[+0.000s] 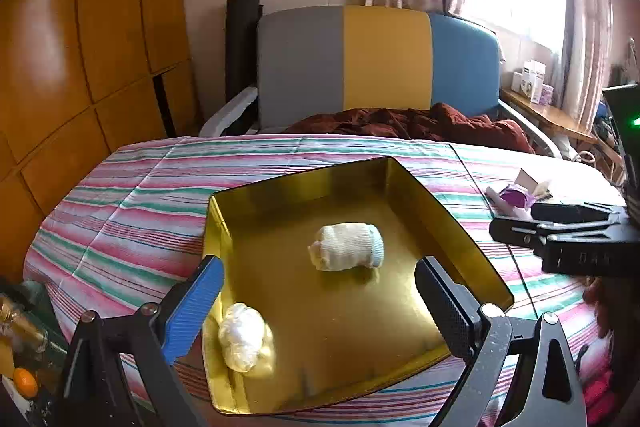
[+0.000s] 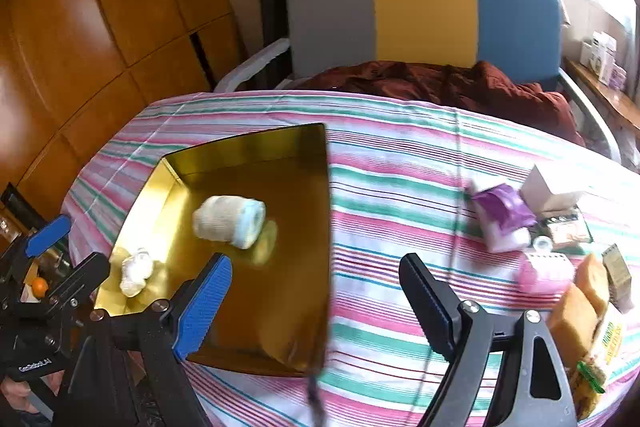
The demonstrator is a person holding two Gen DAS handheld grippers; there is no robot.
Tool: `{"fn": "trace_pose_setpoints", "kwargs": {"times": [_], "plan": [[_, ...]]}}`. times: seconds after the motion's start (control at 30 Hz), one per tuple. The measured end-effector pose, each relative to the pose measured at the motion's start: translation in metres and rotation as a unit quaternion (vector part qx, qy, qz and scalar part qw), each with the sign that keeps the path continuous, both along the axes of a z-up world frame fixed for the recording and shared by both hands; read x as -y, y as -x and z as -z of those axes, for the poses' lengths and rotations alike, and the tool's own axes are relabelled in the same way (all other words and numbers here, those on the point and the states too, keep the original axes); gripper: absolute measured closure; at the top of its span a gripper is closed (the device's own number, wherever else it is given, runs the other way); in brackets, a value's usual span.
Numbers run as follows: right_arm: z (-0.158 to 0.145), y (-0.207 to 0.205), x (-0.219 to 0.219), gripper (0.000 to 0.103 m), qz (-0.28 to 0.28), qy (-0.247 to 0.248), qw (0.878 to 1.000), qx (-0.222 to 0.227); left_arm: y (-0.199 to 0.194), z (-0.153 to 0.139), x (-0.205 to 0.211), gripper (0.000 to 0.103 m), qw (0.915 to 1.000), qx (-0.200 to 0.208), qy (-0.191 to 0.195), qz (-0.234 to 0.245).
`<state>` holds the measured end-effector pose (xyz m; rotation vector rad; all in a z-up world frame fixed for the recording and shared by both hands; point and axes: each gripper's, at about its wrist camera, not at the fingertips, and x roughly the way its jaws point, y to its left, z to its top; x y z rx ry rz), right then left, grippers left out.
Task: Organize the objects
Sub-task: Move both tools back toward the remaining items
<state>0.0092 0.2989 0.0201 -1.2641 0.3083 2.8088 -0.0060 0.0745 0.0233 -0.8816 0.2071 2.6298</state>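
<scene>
I hold left hand-held gripper (image 1: pixel 318 301) released over gold tin tray (image 1: pixel 404 171); rolled sock (image 1: pixel 347 246) lies inside, corralled. Right hand-held gripper (image 2: pixel 314 297) released, empty.

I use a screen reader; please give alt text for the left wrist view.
The open left tool hovers over a gold tray on a striped cloth, holding nothing. Two rolled white socks lie apart in the tray.
</scene>
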Motion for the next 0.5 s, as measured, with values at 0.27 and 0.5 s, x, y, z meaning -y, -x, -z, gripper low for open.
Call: {"fn": "trace_pose_setpoints", "kwargs": {"times": [0.27, 0.5], "plan": [[-0.006, -0.013, -0.049, 0.016, 0.049, 0.001, 0.999, -0.002, -0.007, -0.001, -0.025, 0.006, 0.9991, 0.000, 0.008, 0.041], [-0.017, -0.028, -0.099, 0.016, 0.099, -0.002, 0.995, -0.009, -0.013, -0.002, -0.048, 0.006, 0.9971, 0.002, 0.016, 0.074]]}}
